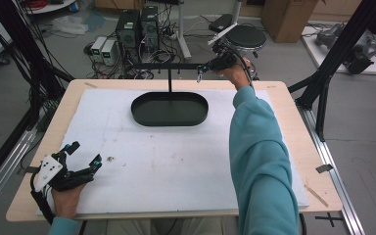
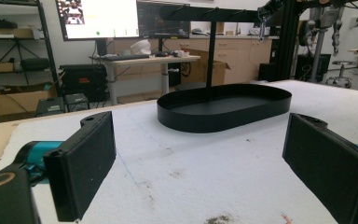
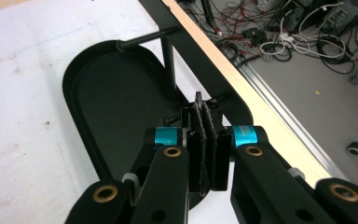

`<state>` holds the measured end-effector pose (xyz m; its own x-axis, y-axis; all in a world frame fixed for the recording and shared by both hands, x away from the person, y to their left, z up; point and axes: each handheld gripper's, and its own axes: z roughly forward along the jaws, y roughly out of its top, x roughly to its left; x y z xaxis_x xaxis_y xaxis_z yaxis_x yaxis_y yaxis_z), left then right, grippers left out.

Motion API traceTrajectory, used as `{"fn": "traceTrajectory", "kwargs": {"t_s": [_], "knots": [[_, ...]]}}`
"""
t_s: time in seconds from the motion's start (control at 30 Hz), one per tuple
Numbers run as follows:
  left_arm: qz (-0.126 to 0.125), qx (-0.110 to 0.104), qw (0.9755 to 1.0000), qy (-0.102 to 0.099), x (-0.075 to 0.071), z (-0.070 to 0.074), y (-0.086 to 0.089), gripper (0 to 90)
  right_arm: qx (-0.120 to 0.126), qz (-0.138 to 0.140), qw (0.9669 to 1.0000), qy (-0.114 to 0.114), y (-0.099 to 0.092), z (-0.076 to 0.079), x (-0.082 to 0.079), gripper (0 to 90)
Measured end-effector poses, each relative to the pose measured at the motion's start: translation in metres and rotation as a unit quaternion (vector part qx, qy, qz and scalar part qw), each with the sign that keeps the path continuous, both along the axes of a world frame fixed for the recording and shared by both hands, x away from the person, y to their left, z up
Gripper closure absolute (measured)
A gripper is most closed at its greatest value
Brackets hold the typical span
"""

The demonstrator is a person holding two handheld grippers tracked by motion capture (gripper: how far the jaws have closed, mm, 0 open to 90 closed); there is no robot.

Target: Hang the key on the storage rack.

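Cables and computer towers crowd the lab floor behind a wooden surface covered by a white mat, where a person in a teal sleeve works with tongs in each hand.

At the far side sits a black oval tray, its long axis running left to right across the surface. A thin post rises from the tray's far edge and carries a black bar lying along that same axis.

The right tongs are raised at the bar's right end. In the right gripper view they are pressed narrow, pad against pad, just beside a short peg that juts from the bar. Whether anything thin is pinched between the pads cannot be told.

The left tongs rest at the near left corner of the mat, jaws wide and holding nothing, well apart from the tray. The left gripper view looks between them toward the tray ahead and slightly right, with the bar above it.

The right hand is by far the nearer to the bar. Any coming move likely turns on the peg, which points toward the person, across the bar's length.
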<state>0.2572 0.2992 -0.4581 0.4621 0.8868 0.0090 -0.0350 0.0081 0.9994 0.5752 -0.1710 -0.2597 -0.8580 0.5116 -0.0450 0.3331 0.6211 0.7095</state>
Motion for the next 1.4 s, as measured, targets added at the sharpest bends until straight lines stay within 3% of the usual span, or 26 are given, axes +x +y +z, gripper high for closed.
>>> {"fn": "traceTrajectory", "kwargs": {"t_s": [0.17,0.27,0.33,0.47,0.6,0.67,0.7,0.9,1.03,1.13,1.27,1.33,1.4], "knots": [[0.0,0.0,1.0,0.0,0.0,0.0,0.0,9.9,0.002,-0.005,1.0,-0.003,0.0,0.001,-0.001,87.4],[0.0,0.0,1.0,0.0,0.0,0.0,0.0,9.9,0.014,-0.026,0.9994,-0.02,-0.003,0.005,-0.003,69.5],[-0.001,0.001,1.0,0.0,0.0,0.0,0.0,9.9,0.022,-0.03,0.9991,-0.019,-0.005,0.005,-0.004,65.8],[0.0,-0.001,1.0,0.0,0.0,0.0,0.0,9.8,0.046,-0.057,0.9971,-0.022,-0.01,0.006,-0.01,30.7],[0.0,0.0,1.0,0.0,0.0,0.0,0.0,9.9,0.075,-0.074,0.9939,-0.033,-0.012,0.01,-0.023,3.2],[0.0,0.0,1.0,0.001,0.0,0.0,0.0,9.9,0.096,-0.075,0.9906,-0.062,-0.015,0.012,-0.034,1.7],[0.0,0.0,1.0,0.001,0.0,0.0,0.0,9.9,0.119,-0.073,0.9879,-0.069,-0.018,0.013,-0.042,0.7],[0.0,0.001,1.0,0.0,0.0,0.0,0.0,9.9,0.153,-0.077,0.9815,-0.086,-0.041,0.014,-0.083,0.5],[0.0,0.004,1.0,0.0,0.0,0.0,0.0,9.9,0.176,-0.075,0.9762,-0.103,-0.064,0.005,-0.117,0.5],[0.0,0.003,1.0,0.0,0.0,0.0,0.0,9.9,0.193,-0.076,0.9686,-0.137,-0.084,-0.011,-0.153,0.5],[0.0,0.001,1.0,-0.001,0.0,0.0,0.0,9.9,0.233,-0.086,0.9538,-0.169,-0.107,-0.05,-0.201,0.5],[0.0,0.002,1.0,-0.001,0.0,0.0,0.0,9.9,0.229,-0.094,0.9519,-0.181,-0.115,-0.069,-0.217,0.5],[0.0,0.004,1.0,-0.001,0.0,0.0,0.0,9.9,0.227,-0.106,0.948,-0.196,-0.123,-0.091,-0.235,0.5]]}}
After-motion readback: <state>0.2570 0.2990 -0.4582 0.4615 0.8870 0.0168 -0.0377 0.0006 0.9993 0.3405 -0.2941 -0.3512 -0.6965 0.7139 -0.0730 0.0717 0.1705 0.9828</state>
